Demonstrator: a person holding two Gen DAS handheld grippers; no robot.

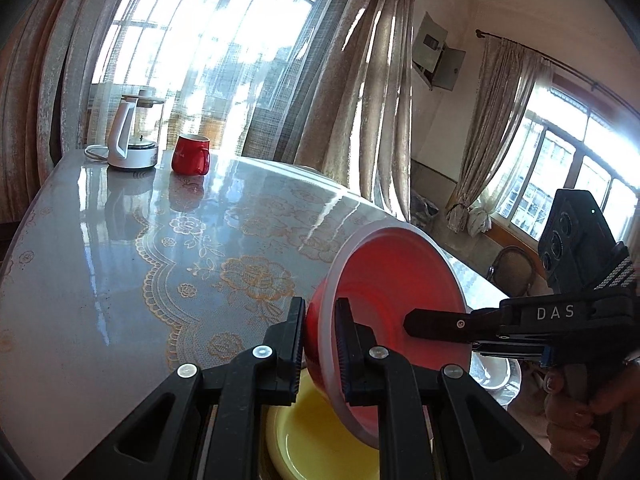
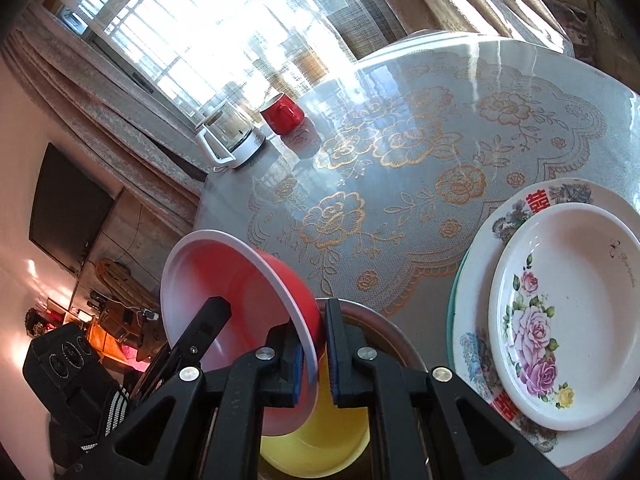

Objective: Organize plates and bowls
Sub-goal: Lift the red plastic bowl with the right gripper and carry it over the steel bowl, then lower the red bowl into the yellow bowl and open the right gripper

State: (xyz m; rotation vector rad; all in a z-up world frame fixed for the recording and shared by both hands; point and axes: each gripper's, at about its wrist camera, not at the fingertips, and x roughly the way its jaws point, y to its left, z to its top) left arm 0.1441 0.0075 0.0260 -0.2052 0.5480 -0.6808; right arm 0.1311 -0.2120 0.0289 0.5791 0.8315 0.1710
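Note:
A red bowl (image 1: pixel 384 280) with a white rim is held tilted on its side above a yellow bowl (image 1: pixel 316 444). My left gripper (image 1: pixel 320 344) is shut on the red bowl's rim. My right gripper (image 2: pixel 314 356) is shut on the opposite rim of the same red bowl (image 2: pixel 224 292); its finger shows inside the bowl in the left wrist view (image 1: pixel 436 324). The yellow bowl (image 2: pixel 320 440) sits in a brown-rimmed dish (image 2: pixel 384 320). A floral white plate (image 2: pixel 560 320) lies stacked on a larger patterned plate (image 2: pixel 516 208) at the right.
The glass-topped table (image 1: pixel 120 260) has a lace flower cloth. A red mug (image 1: pixel 191 154) and a glass kettle (image 1: pixel 136 136) stand at its far edge by the curtained window. The table's right edge drops off beside the bowls.

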